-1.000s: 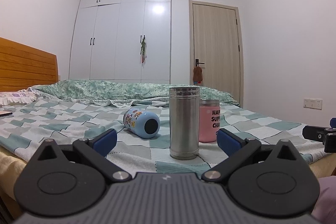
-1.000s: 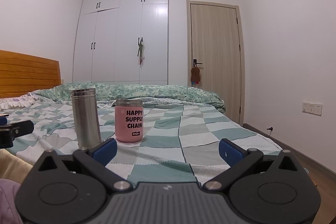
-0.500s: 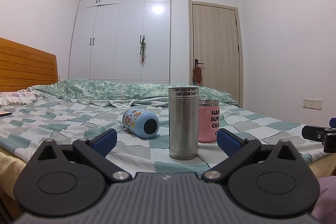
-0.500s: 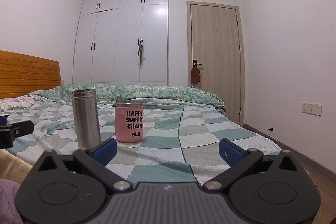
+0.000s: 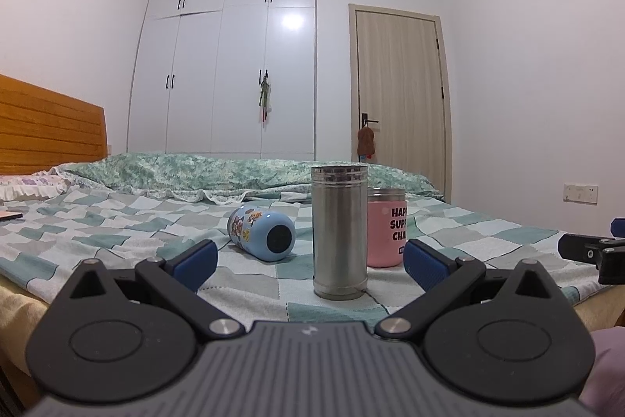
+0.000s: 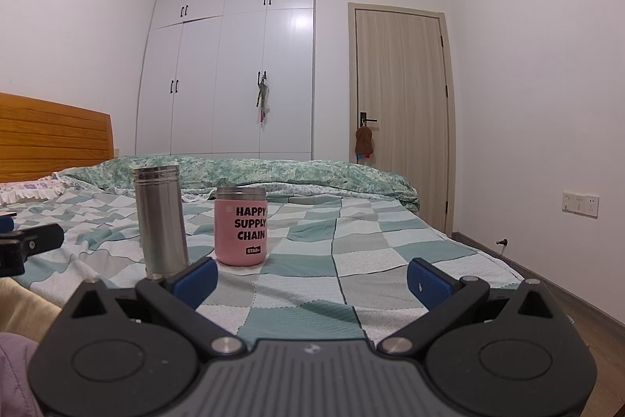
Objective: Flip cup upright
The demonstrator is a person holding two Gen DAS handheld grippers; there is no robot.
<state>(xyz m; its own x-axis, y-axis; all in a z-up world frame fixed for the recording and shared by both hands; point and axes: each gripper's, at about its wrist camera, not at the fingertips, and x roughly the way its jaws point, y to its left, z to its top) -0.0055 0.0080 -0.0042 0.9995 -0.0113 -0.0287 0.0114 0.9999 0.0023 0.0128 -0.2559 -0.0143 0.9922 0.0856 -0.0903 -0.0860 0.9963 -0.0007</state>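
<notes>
Blue cup [image 5: 261, 238] lying on its side, ahead and a bit left of the left claw [image 5: 308, 256] (the nearer one). Bottom end pointing back toward that claw. Both claws spread wide, holding nothing; right claw [image 6: 312, 276] off to the side.

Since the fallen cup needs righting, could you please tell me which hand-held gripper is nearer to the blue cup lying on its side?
Left. The left hand-held gripper faces the blue cup, open, short of it. The right hand-held gripper sits farther right; the cup isn't in its view.
</notes>
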